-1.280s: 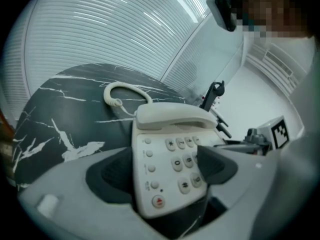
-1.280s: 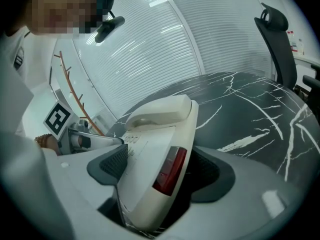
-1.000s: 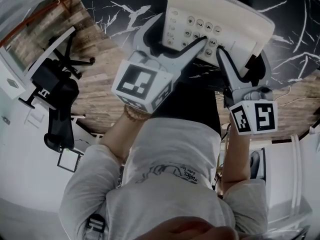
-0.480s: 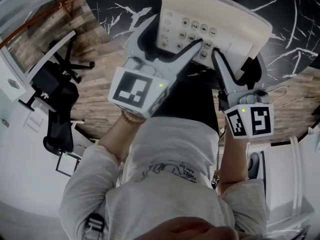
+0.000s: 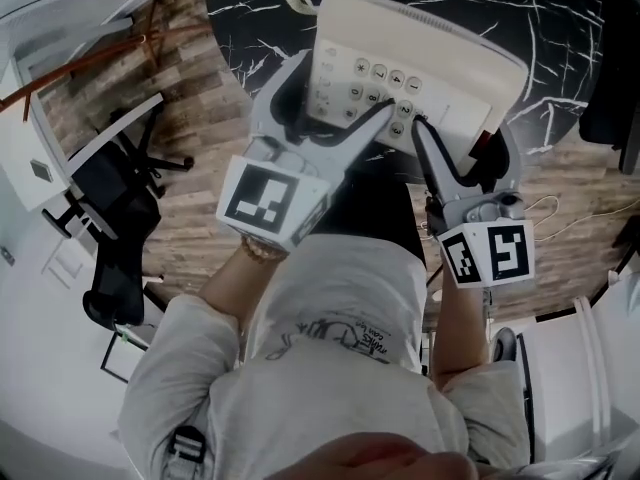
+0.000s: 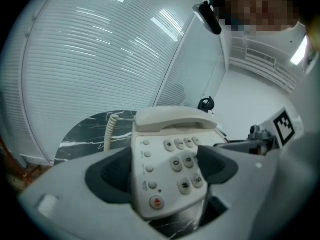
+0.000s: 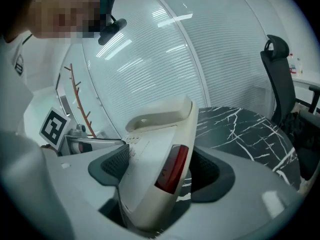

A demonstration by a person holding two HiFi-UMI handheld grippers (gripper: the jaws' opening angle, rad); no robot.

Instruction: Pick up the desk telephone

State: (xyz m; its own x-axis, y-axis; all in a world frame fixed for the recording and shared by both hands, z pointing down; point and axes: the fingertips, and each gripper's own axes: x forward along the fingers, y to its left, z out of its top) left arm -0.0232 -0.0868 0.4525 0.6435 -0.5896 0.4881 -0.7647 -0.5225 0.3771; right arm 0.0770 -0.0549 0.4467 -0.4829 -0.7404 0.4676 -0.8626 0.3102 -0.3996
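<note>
The cream desk telephone (image 5: 430,58) hangs above the black marble table (image 5: 250,18), handset on its cradle and keypad facing up. My left gripper (image 5: 335,93) is shut on its left, keypad end. In the left gripper view the telephone (image 6: 170,149) fills the gap between the dark pads (image 6: 107,176) of the left gripper (image 6: 165,169). My right gripper (image 5: 460,133) is shut on the right end. In the right gripper view the telephone (image 7: 150,149), red window facing me, sits tilted in the right gripper (image 7: 160,171). A coiled cord (image 6: 111,129) trails down to the table.
A black office chair (image 5: 110,168) stands on the wooden floor at the left, and another chair (image 7: 280,79) sits beside the table (image 7: 240,129). A wooden coat rack (image 7: 80,99) is by the curved blinds. White cabinets (image 5: 570,368) are at the lower right.
Both grippers have risen with the telephone held between them; the table and floor now look farther below.
</note>
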